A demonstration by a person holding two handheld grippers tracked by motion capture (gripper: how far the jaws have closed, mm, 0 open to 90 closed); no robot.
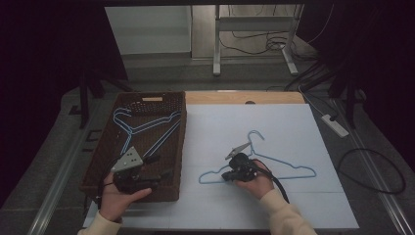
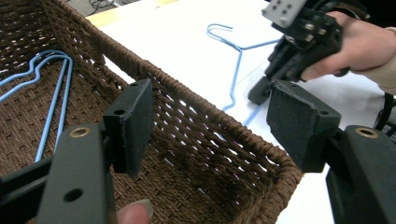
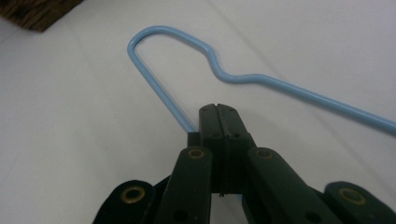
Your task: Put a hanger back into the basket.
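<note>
Your right gripper (image 1: 234, 172) sits on the white mat (image 1: 293, 205), jaws pressed flat together on the lower bar of the blue hanger (image 1: 288, 169). In the right gripper view the wire runs into the jaw tips and disappears between them, so the right gripper (image 3: 217, 109) has a pinch on the hanger (image 3: 187, 42) close to its end loop. The rest of the hanger lies flat on the mat, hook pointing away from you.

Your left gripper (image 1: 147, 166) hovers over the near end of the basket (image 1: 181, 147), jaws spread wide, nothing in them. In the left gripper view the left gripper (image 2: 210, 116) has the basket rim (image 2: 187, 88) between its jaws, without touching it. Two more hangers (image 1: 142, 128) lie in the far half of the basket.

Risks, as judged from here:
- The pinch is thin wire between flat pads, far off centre. Lift and the hanger likely swings or twists in the grip, may slip out.
- A hanging hook or far arm could snag the basket's woven rim on the way over.
- Dropped on the two inside, wires could tangle.
- Your left gripper is close to the rim and in the probable path; the two could collide.
</note>
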